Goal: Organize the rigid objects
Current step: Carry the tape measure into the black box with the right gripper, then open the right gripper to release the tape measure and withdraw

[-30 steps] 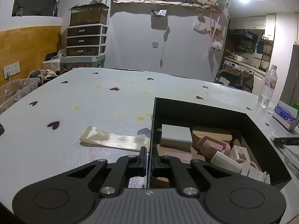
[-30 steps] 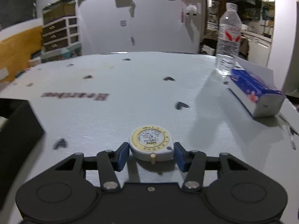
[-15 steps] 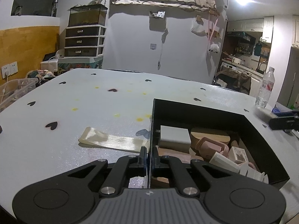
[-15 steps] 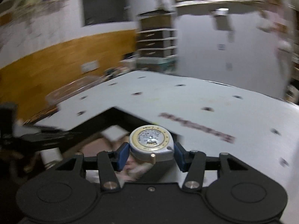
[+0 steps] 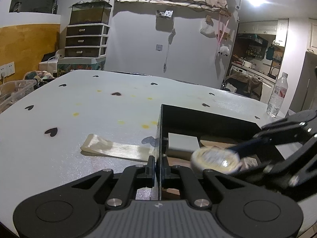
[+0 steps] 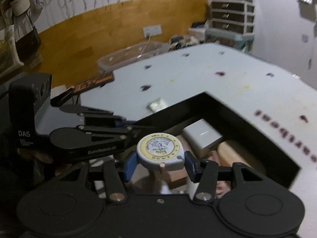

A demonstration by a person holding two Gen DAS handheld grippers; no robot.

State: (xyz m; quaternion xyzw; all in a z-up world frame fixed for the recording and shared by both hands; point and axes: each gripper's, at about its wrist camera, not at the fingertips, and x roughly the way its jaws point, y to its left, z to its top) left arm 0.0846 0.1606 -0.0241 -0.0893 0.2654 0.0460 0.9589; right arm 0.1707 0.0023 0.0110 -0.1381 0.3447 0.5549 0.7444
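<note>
My right gripper point(image 6: 160, 163) is shut on a round white and yellow tape measure point(image 6: 160, 150) and holds it above the open black box point(image 6: 223, 107). The tape measure also shows blurred in the left wrist view point(image 5: 215, 159), over the box's inside. My left gripper point(image 5: 158, 165) is shut on the left wall of the black box point(image 5: 160, 130). In the box lie a grey block point(image 5: 183, 142), a wooden piece point(image 6: 237, 154) and pinkish items, partly hidden by the grippers.
A cream ribbon strip point(image 5: 115, 148) lies on the white heart-print table point(image 5: 99, 107) left of the box. A water bottle point(image 5: 277, 95) stands at the far right edge. A clear plastic bin point(image 6: 126, 57) sits beyond the table's left side.
My right gripper has swung left with the tape measure, from the table near the bottle to over the black box. My left gripper has kept its hold on the box wall.
</note>
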